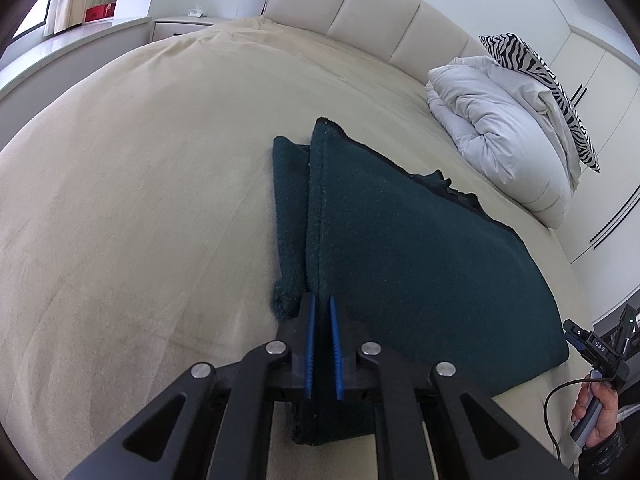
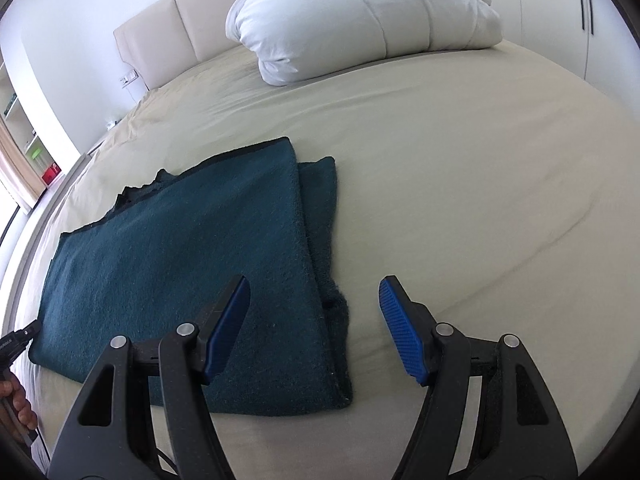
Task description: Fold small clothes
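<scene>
A dark teal fleece garment [image 1: 420,248] lies partly folded on the beige bed [image 1: 140,200]. My left gripper [image 1: 322,304] is shut on the garment's folded edge, which stands up as a ridge running away from the blue pads. In the right wrist view the garment [image 2: 180,264] lies flat, with a folded sleeve strip [image 2: 324,216] along its right side. My right gripper [image 2: 314,292] is open and empty, hovering above the garment's near right edge. The right gripper also shows at the left wrist view's right edge [image 1: 596,348], held by a hand.
A white folded duvet [image 1: 504,136] and a zebra-print pillow [image 1: 552,80] lie at the bed's head, beyond the garment. A padded headboard [image 1: 360,4], a nightstand [image 1: 184,26] and wardrobe doors [image 1: 600,72] surround the bed. Bare sheet stretches right of the garment [image 2: 480,200].
</scene>
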A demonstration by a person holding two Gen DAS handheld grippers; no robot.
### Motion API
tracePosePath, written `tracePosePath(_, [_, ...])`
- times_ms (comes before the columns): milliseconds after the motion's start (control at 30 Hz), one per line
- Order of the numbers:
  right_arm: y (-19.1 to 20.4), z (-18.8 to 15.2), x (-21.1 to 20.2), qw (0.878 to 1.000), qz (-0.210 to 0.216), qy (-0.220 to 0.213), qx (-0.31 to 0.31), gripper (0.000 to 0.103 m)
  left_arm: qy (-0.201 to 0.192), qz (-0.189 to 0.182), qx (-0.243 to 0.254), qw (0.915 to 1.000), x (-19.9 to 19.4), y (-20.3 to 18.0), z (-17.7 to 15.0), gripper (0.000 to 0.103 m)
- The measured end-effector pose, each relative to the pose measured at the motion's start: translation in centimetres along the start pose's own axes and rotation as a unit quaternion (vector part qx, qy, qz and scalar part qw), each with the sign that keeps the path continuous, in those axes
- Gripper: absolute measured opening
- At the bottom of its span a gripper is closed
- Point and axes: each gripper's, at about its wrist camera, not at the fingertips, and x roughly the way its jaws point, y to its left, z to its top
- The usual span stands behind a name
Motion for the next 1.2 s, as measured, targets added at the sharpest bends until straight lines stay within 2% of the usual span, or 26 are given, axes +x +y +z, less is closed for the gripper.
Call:
tracePosePath(133, [-0.1,-0.6,0.5,1.000,-0.005,0.018,-0.012,0.066,0.002,0.001,-0.001,1.0000,0.0,-0.1,0.1,0.010])
tracePosePath(200, [-0.3,-0.9,0.6,1.000,-0.002,0.020,-0.007,0.066,0.006,-0.003,-0.005,1.0000,-0.1,0.0,0.1,0.014])
tracePosePath(267, [-0.5,-1.1,0.6,1.000,-0.002,0.018,-0.005,0.066,0.004,-0.004,-0.001,1.0000,-0.3,-0.3,-0.1,0.023])
tracePosePath(367, [-0.4,-1.2,0.7,1.000,-0.002,0.018,-0.014,0.063,0.004,0.004,0.008,1.0000,-0.3,-0.7,-0.5,0.022])
tracePosePath(400, [-0.3,-1.1,0.8,1.000,-0.005,0.018,-0.022,0.055,0.005,0.006,0.009,0.9999,-0.3,-0.7,-0.6,0.022])
tracePosePath(433, [-0.2,-1.1,0.8,0.999,-0.008,0.019,-0.027,0.043,0.004,0.009,0.011,0.9999,-0.3,-0.8,-0.6,0.017])
tracePosePath(467, [-0.1,-1.0,0.7,0.999,-0.011,0.017,-0.031,0.037,0.006,0.012,0.013,0.9998,-0.3,-0.8,-0.6,0.012])
tracePosePath(533, [0.3,-0.9,0.5,0.999,-0.018,0.012,-0.045,0.019,0.007,0.016,0.018,0.9997,-0.3,-0.9,-0.6,0.011])
tracePosePath(600, [1.0,-0.8,0.5,0.998,-0.021,0.015,-0.065,0.008,0.007,0.017,0.021,0.9996,-0.3,-1.0,-0.7,0.010])
tracePosePath(700, [1.7,-0.9,0.4,0.996,-0.027,0.018,-0.081,0.005,0.007,0.016,0.018,0.9997,-0.4,-0.8,-0.6,0.010])
tracePosePath(1000, [-0.8,-0.8,-0.5,0.999,0.031,0.026,-0.008,0.004,0.008,0.010,0.018,0.9998,-0.9,-0.6,-0.8,0.008])
tracePosePath(1200, [-0.9,-1.1,-1.3,0.999,0.038,0.024,-0.004,0.003,0.009,0.006,0.016,0.9998,-1.7,-0.3,-1.3,0.008])
